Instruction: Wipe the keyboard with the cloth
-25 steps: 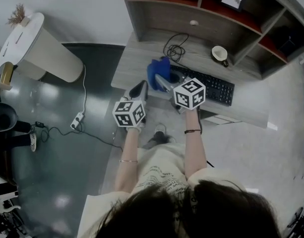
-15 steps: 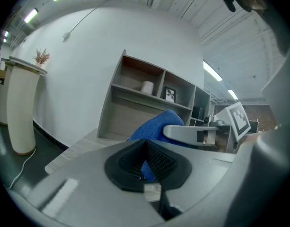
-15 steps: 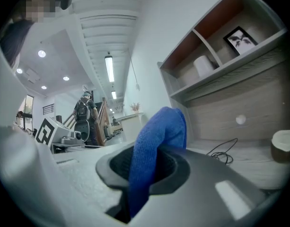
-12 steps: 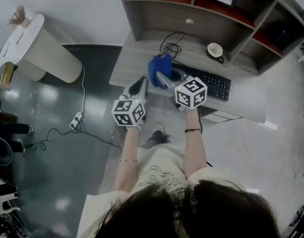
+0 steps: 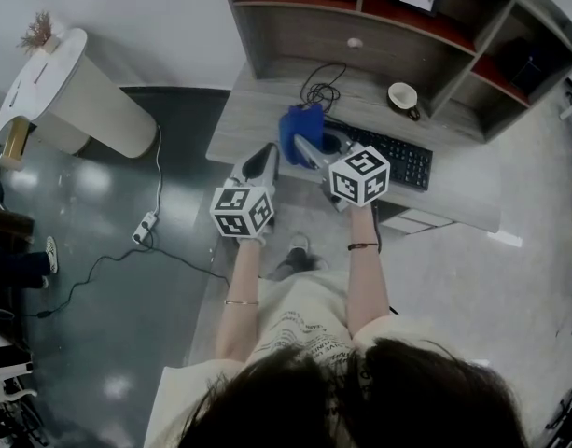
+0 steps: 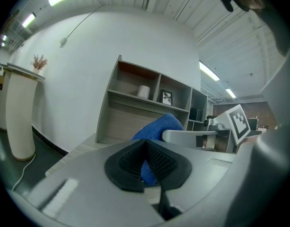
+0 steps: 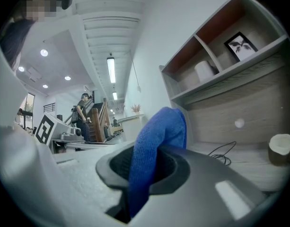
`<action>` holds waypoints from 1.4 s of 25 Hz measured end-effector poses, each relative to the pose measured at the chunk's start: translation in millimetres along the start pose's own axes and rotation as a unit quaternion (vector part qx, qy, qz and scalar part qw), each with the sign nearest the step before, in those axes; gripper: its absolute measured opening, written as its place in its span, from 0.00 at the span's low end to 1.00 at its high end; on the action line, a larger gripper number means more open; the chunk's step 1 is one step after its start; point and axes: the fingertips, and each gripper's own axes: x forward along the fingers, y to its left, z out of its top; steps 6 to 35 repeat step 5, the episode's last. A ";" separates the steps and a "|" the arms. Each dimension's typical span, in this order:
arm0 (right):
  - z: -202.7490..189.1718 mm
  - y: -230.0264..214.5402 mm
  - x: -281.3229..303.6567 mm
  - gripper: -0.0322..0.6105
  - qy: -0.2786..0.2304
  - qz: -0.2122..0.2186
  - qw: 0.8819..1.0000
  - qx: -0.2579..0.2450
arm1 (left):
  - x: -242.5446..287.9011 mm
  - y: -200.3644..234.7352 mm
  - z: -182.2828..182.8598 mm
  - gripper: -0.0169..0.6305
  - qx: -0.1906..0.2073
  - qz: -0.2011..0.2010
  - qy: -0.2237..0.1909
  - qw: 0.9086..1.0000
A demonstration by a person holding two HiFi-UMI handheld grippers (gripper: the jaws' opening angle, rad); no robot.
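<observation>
The black rectangular keyboard (image 5: 390,160) is lying on the grey wood-grain desk (image 5: 267,110), right of centre in the head view, with its left end just beside the blue cloth (image 5: 299,131). The right gripper (image 5: 302,146) is clamping that cloth, which is bunching up above the jaws; whether it is touching the keys cannot be confirmed. The left gripper (image 5: 265,160) is hovering at the desk's near edge, jaws together on nothing.

Risks, as judged:
- The narrow pinch is leaving the cloth liable to slip out under a firm stroke.
- Hard jaws lowered too far would be pressing keys.
- A long sweep would be snagging the coiled black cable (image 5: 323,87) or nudging the white cup (image 5: 402,96) behind the keyboard.

A grey shelf unit (image 5: 295,26) is occupying the top of the frame. Dark glossy floor (image 5: 108,297) is filling the left, with a white tapered stand (image 5: 80,91) at upper left.
</observation>
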 end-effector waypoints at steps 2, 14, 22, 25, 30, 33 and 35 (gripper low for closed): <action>1.2 -0.4 -1.5 0.14 -0.001 0.001 1.000 -0.001 | 0.2 -1.6 0.1 0.03 0.001 0.000 -0.001 1.000; 2.7 -2.2 -3.5 0.14 -0.001 0.002 1.000 -0.001 | 1.6 -3.5 0.6 0.03 0.001 0.001 0.000 1.000; 2.7 -2.2 -3.5 0.14 -0.001 0.002 1.000 -0.001 | 1.6 -3.5 0.6 0.03 0.001 0.001 0.000 1.000; 2.7 -2.2 -3.5 0.14 -0.001 0.002 1.000 -0.001 | 1.6 -3.5 0.6 0.03 0.001 0.001 0.000 1.000; 2.7 -2.2 -3.5 0.14 -0.001 0.002 1.000 -0.001 | 1.6 -3.5 0.6 0.03 0.001 0.001 0.000 1.000; 2.7 -2.2 -3.5 0.14 -0.001 0.002 1.000 -0.001 | 1.6 -3.5 0.6 0.03 0.001 0.001 0.000 1.000; 2.7 -2.2 -3.5 0.14 -0.001 0.002 1.000 -0.001 | 1.6 -3.5 0.6 0.03 0.001 0.001 0.000 1.000</action>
